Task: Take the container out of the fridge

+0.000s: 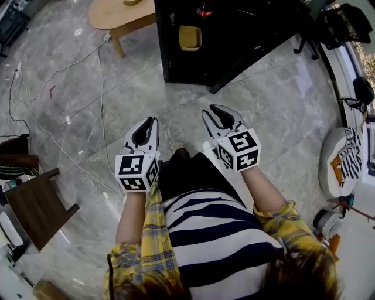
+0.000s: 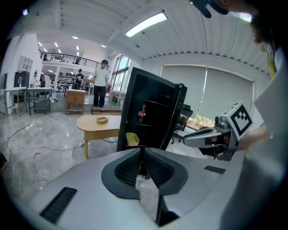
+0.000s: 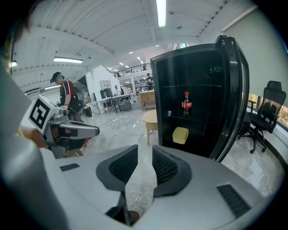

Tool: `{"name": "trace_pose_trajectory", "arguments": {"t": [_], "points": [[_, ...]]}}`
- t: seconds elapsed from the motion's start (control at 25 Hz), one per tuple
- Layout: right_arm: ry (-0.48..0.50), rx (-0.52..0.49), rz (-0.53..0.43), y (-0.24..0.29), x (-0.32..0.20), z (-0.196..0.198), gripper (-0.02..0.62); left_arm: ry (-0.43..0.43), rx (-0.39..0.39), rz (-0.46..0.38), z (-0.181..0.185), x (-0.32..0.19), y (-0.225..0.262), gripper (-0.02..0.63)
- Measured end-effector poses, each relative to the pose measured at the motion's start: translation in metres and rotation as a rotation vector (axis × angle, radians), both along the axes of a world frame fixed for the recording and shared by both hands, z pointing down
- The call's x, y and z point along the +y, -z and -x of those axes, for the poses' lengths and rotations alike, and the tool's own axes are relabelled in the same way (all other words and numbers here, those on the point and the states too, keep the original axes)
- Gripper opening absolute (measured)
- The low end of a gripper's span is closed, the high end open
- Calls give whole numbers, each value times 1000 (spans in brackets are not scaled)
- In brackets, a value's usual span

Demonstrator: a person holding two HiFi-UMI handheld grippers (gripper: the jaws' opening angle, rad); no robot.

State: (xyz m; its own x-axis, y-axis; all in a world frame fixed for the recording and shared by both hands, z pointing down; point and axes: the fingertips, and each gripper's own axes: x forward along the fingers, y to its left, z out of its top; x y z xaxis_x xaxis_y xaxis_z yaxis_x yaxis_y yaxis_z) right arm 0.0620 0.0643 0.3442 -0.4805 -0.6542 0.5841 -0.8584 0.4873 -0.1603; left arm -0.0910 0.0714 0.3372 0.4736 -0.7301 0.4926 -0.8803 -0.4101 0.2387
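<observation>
A yellow container [image 1: 190, 37] [image 2: 132, 139] [image 3: 180, 134] sits on a lower shelf of the open black fridge [image 1: 234, 35] [image 3: 202, 90]. A cola bottle [image 3: 186, 104] stands on the shelf above it. Both grippers hover over the floor, well short of the fridge, and point toward it. My left gripper [image 1: 151, 122] [image 2: 143, 157] is shut, its ribbed pads meeting with nothing between them. My right gripper [image 1: 208, 111] [image 3: 145, 150] is open: a gap shows bare floor between its pads, and nothing is held.
A light wooden table [image 1: 117, 14] [image 2: 99, 123] stands left of the fridge. Cables [image 1: 58, 140] trail across the grey marble floor. A dark side table [image 1: 35, 205] is at my left, an office chair [image 1: 340, 23] and a round cushion [image 1: 343, 161] at right. A person [image 2: 100, 83] stands far off.
</observation>
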Motion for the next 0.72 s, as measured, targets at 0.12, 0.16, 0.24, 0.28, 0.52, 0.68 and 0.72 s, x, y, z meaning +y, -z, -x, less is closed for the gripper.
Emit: {"name": "trace_pose_trajectory", "arguments": {"t": [0.12,0.16,0.24,0.28,0.52,0.68,0.72], "points": [[12,25,-8,-6,-20,4,97,-1,0,7,6,-14,-6,40],[16,31,-8,-8,-25,5,100,1,0,9,7,-18,-7,40],[29,44,-6,-13,-34,6,108,5,-1,16,11,-21,-12,40],[37,53,-6,-16,-38,6,110,8,-3,21,12,-23,-16,40],[107,107,-3,-35,-68,3,110,40,-16,42,15,-36,-31,40],[180,147,-13,-49,-94,1,110,71,-30,45,11,-47,-42,40],[201,157,-17,-53,-101,1,110,88,-30,44,10,-50,-44,40]]}}
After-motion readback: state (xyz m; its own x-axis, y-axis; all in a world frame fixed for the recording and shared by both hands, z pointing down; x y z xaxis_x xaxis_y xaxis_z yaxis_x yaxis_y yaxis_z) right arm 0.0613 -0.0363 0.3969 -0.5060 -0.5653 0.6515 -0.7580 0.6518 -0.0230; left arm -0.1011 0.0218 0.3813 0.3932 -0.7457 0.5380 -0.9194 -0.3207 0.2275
